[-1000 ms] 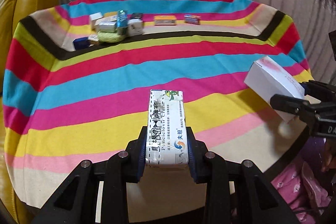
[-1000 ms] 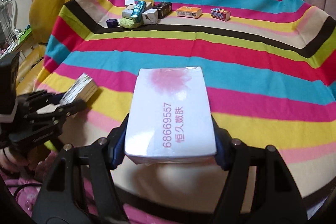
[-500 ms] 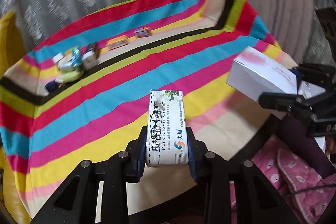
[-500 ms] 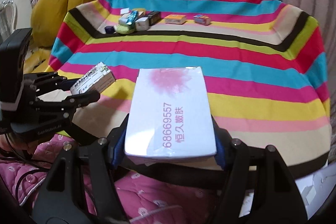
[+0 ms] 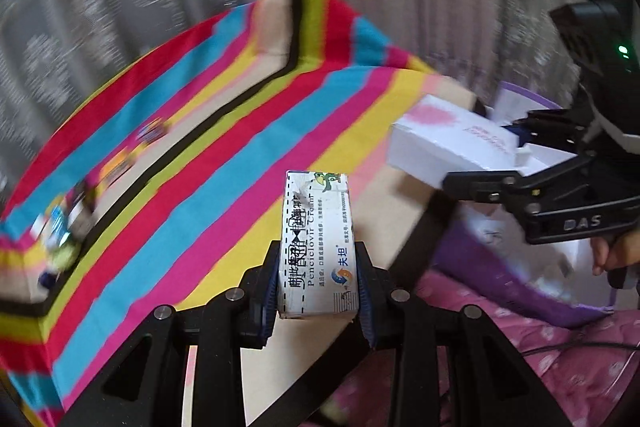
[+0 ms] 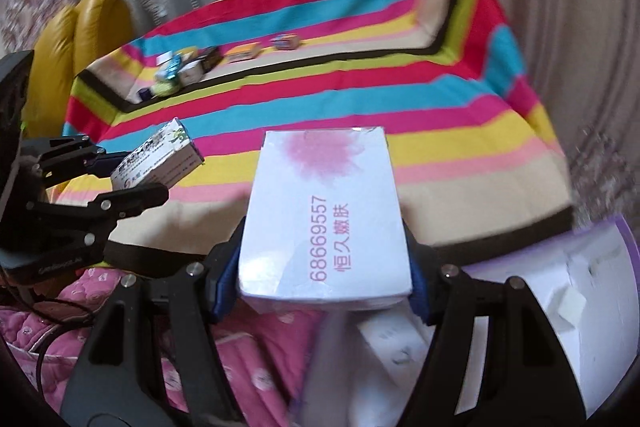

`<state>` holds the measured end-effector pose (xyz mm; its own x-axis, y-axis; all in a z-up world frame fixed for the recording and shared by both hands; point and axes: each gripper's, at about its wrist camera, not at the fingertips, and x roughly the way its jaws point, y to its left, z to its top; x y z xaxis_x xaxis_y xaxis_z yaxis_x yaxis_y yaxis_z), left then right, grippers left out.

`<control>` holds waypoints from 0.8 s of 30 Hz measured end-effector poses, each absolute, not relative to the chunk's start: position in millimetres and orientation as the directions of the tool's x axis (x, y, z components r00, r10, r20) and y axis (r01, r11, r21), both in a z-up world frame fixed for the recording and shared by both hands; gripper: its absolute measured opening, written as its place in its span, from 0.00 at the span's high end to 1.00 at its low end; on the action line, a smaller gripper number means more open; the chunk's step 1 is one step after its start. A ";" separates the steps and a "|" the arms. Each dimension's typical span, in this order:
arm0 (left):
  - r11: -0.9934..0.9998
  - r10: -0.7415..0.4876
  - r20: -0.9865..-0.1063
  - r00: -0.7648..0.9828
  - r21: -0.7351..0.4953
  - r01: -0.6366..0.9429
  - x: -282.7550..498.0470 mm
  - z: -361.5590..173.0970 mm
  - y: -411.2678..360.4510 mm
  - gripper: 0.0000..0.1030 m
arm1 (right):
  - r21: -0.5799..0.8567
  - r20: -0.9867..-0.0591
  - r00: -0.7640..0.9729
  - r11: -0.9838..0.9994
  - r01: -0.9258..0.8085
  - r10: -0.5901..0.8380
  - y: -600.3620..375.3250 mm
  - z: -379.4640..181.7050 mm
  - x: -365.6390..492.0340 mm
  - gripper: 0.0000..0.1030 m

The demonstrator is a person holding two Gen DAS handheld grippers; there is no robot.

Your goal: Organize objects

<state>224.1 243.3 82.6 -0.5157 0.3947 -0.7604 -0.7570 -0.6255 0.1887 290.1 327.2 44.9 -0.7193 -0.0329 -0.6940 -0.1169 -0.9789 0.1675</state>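
Left grip: left gripper (image 5: 318, 291) is clenched on the cream box (image 5: 316, 243); I see both pads flat on its long sides, the printed face up, most of the box sticking out ahead of the jaws.
Right grip: right gripper (image 6: 324, 279) is clamped across the white box (image 6: 324, 211), pads on its two side faces near the rear, pink blot at the far end ahead of the jaws.
Where things are: both boxes are in the air at the near edge of the striped table (image 6: 460, 195); the white box shows off to the right of my left jaws, the cream box off to the left of my right jaws.
Likely drop spot: a white carton with purple trim (image 6: 592, 291) sits just below and right of my right jaws, beside the table; I judge it to be the bin, though its inside is partly hidden.
Step in hand: I read this as carrying both boxes off the table toward that carton.
Doing it well: I would bring the right box over the opening first, keep it level, and let go only once it is clear of the rim.
Spacing: I would keep the left box trailing behind, so the two grippers do not cross.
Risk: the pink quilt (image 6: 256, 355) under my jaws would swallow a dropped box.
Left over: small items (image 6: 180, 75) lie far ahead of the jaws near the back edge.
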 end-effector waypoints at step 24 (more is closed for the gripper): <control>-0.209 0.541 -0.833 -0.114 -0.001 -0.978 308.8 58.2 418.7 0.61 | 0.090 -0.773 -0.558 -0.819 -0.567 0.301 476.0 14.0 393.0 0.30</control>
